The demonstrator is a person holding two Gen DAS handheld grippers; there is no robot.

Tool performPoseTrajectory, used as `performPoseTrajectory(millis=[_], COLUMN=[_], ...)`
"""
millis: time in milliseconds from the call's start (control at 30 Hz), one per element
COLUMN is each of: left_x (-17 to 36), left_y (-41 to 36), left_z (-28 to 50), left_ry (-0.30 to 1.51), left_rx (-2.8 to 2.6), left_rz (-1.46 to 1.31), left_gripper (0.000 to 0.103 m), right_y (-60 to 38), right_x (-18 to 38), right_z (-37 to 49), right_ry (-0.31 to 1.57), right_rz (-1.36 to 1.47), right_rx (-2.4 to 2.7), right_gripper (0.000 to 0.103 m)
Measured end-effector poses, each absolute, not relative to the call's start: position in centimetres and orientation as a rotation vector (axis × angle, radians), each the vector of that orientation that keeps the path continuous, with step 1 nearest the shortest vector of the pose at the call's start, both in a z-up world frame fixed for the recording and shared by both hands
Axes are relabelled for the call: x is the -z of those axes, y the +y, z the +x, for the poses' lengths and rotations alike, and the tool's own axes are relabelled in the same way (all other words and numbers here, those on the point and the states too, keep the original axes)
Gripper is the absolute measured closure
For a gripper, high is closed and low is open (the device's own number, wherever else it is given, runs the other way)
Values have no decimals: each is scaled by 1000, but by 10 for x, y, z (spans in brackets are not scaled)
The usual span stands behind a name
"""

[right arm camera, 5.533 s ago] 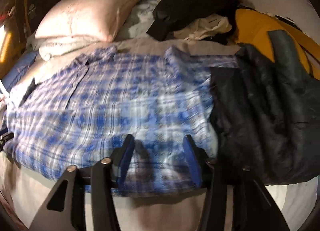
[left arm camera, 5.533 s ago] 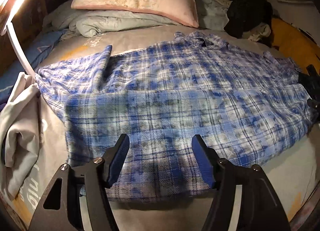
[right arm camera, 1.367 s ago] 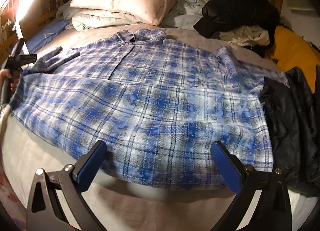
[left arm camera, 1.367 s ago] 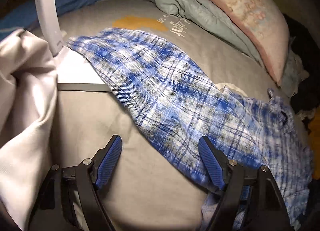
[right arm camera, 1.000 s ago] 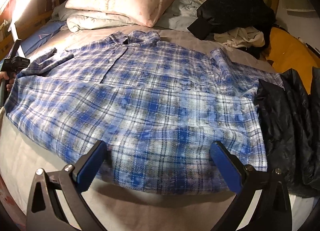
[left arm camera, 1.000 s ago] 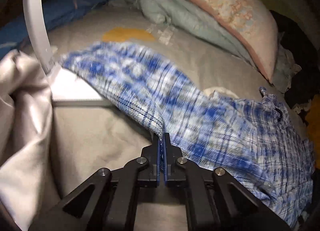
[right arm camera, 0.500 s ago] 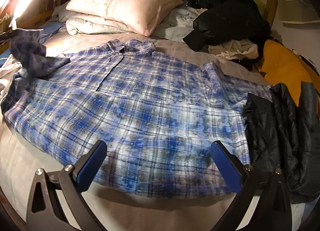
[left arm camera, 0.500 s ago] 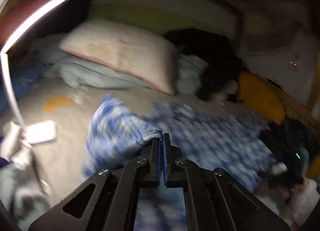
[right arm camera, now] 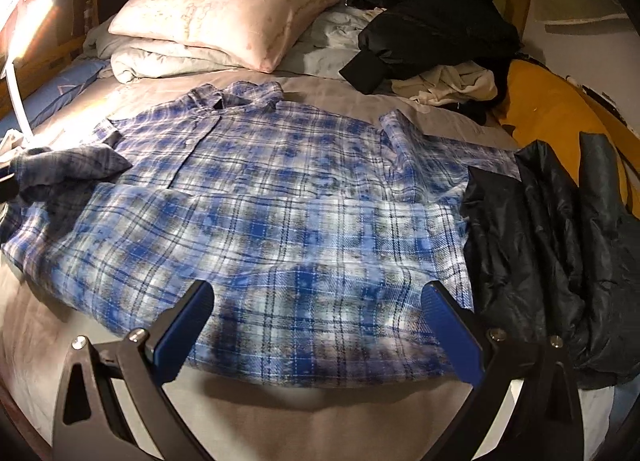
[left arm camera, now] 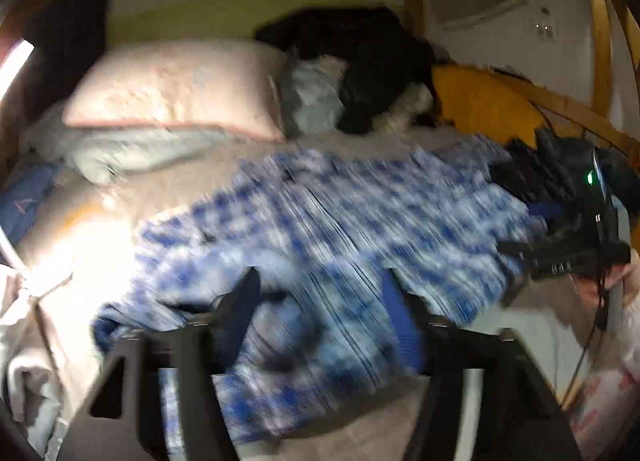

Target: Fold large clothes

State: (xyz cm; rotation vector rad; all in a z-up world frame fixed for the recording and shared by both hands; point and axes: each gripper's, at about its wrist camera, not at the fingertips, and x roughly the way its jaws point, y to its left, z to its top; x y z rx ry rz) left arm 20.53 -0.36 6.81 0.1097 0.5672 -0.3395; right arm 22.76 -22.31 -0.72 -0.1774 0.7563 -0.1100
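Plaid shirt [right arm camera: 280, 213]: spread flat across the bed [right arm camera: 280, 413], front up, hem nearest, collar [right arm camera: 236, 99] toward twelve o'clock below the pillow [right arm camera: 216, 13]. Probably light, limp flannel; likely to sag and crease, not slip; no stiffness to push against. Best taken by pinching an edge, such as a hem corner or a cuff, rather than the middle of the cloth. Left sleeve [right arm camera: 68, 169] folded inward at nine o'clock, lying on the chest. Black jacket [right arm camera: 560, 253] at three o'clock, touching the shirt's edge.

Right gripper [right arm camera: 320, 325]: hovering low over the hem at six o'clock, tilted downward, pads wide apart, nothing between them. Left gripper [left arm camera: 320, 301]: blurred, angled down over the shirt, jaws just sprung apart, cloth below but not pinched. Farther off, a dark clothes heap [right arm camera: 420, 17] at one o'clock.
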Motion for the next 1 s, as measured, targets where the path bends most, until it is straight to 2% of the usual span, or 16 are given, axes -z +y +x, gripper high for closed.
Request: performPoseTrajectory(millis=[67,167,233,267,300,367,467,567,700,1000], left_x=[-80,-92,-92,-87,-81,-57,-20,0,4,-5], left_y=[7,32,47,54,60,69,86,102,106,95], left_z=[203,208,221,230,239,264,295,312,315,308], left_ry=[508,493,529,560,600,699,802,873,865,838], left_rx=[286,256,220,204,191,176,79,112,63,75], left_rz=[106,20,-32,-53,-63,-55,-47,-135,-136,-91], left_gripper=[35,23,22,19,12,8,10,19,30,30], right_y=[-224,-220,-217,-216,-215,-213,-210,-209,-209,-209], right_x=[8,9,11,12,12,13,15,15,12,9], right_z=[228,228,229,230,230,230,230,229,227,223], right_ry=[761,759,760,762,764,764,764,768,759,757], right_rz=[-170,-183,-196,-198,-197,-196,-208,-212,-232,-228], right_rx=[105,101,105,105,101,94,93,84,85,70], right_gripper=[0,0,0,0,0,0,0,0,0,0])
